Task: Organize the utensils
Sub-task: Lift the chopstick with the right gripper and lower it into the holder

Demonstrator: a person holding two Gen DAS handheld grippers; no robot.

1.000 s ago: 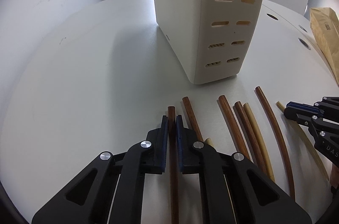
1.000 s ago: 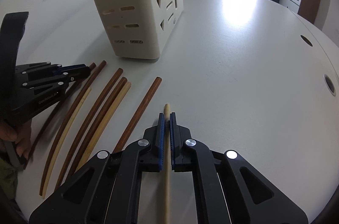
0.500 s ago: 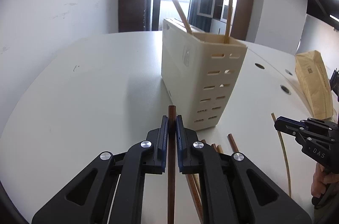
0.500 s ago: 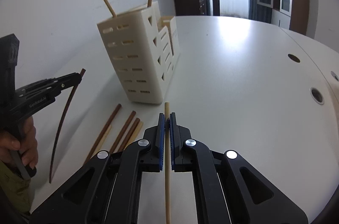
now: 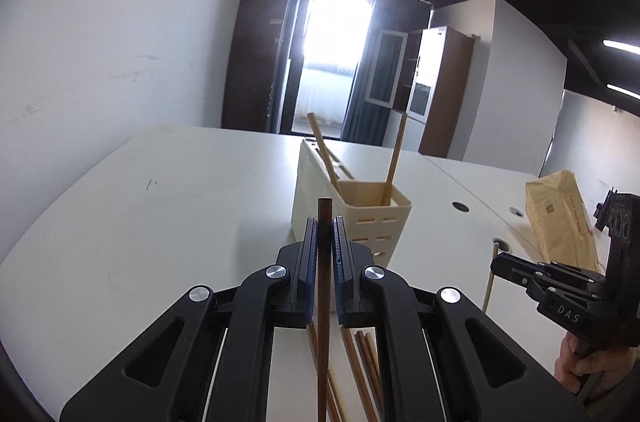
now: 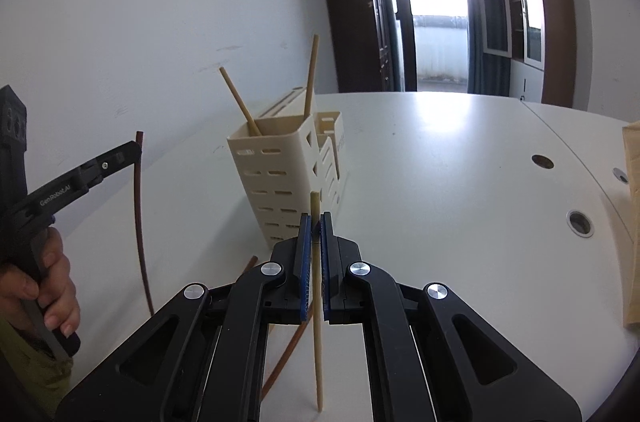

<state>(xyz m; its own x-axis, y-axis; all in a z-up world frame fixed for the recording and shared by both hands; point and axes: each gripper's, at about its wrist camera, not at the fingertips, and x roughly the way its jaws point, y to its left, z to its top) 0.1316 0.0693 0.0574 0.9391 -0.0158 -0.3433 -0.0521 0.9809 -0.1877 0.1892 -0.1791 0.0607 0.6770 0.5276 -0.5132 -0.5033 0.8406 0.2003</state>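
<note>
We hold a dark brown wooden chopstick (image 5: 323, 302) clamped in the left tool (image 5: 324, 234), a pale bamboo chopstick (image 6: 316, 282) in the right tool (image 6: 315, 228). Cream slotted plastic holder (image 6: 276, 178) stands ahead on the white bench (image 6: 460, 182), open top upward, nearer our left tool; both sticks need tipping upright.

Pale chopstick (image 6: 317, 302) in right hand-held gripper (image 6: 316, 222), near holder (image 6: 276, 174)

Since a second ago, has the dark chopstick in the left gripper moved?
Yes. The dark chopstick, gripped by the left gripper, has risen off the table; its tip is now near the holder rim.
</note>
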